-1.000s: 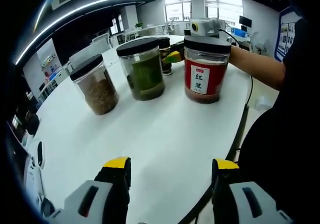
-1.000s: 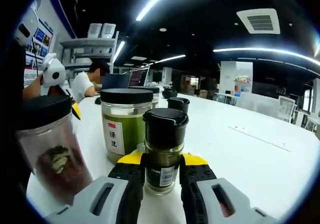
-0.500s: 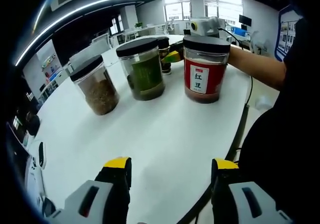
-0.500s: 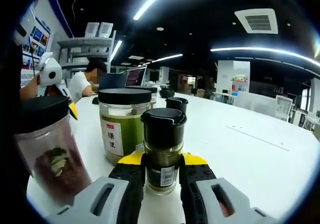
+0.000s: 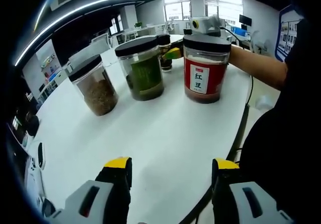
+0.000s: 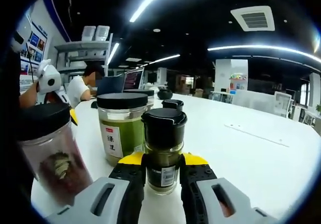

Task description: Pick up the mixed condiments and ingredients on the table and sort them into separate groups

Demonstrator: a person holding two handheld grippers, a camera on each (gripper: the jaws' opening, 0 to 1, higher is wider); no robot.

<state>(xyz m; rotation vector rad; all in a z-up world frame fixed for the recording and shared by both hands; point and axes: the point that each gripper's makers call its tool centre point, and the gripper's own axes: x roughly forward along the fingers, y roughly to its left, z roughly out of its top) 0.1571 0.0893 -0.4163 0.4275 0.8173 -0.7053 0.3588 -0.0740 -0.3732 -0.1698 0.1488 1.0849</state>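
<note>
Small black-capped glass spice jar [image 6: 163, 149] is clamped in the right gripper [image 6: 163, 176], just off the white table [image 5: 165, 134]. Left gripper [image 5: 170, 171] hangs wide open, empty. Three big black-lidded jars [image 5: 143, 68] sit clustered, so sorting's barely begun I'd say.

We count three large black-lidded jars standing around the green-filled jar [image 5: 142, 68], our landmark: that jar itself, one red-filled jar [image 5: 205, 68] to its right with a white label, and one brown-filled jar [image 5: 94, 85] to its left. Behind the green-filled jar we count one small spice bottle [image 5: 164, 50] in the left gripper view. In the right gripper view we count two small dark-capped bottles: one [image 6: 163, 151] just in front of the green-filled jar, one [image 6: 172, 104] behind it. There is one white table [image 5: 165, 134] under all of them, and one seated person [image 6: 84, 86] far behind the green-filled jar.
</note>
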